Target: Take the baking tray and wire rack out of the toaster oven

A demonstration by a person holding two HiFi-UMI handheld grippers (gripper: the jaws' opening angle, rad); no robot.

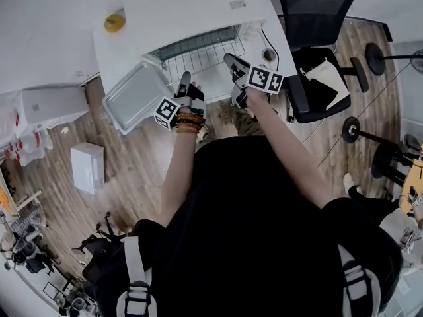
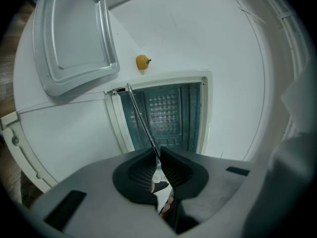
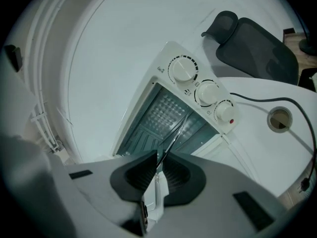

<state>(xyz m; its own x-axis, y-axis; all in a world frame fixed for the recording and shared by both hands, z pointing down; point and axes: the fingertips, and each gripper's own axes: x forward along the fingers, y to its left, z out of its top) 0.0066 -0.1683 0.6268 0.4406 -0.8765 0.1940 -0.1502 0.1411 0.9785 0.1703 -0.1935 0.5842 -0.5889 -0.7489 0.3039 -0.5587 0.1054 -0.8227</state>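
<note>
The wire rack (image 1: 198,50) sticks out of the front of the white toaster oven (image 1: 192,8), held level between my two grippers. My left gripper (image 1: 185,84) is shut on the rack's near left edge. In the left gripper view the rack shows as a thin rod (image 2: 141,118) running from the left gripper's tips (image 2: 157,155) toward the oven's open cavity (image 2: 166,113). My right gripper (image 1: 234,65) is shut on the near right edge of the rack (image 3: 174,135), the right gripper's tips (image 3: 159,160) pinching the wire. The empty metal baking tray (image 1: 135,94) lies on the table to the left, also in the left gripper view (image 2: 74,33).
The oven's three knobs (image 3: 208,93) face me on its right side. A small orange fruit (image 2: 142,61) lies on the white table (image 1: 112,51) behind the tray. A black office chair (image 1: 317,45) stands right of the table. A cable and grommet (image 3: 280,119) sit by the oven.
</note>
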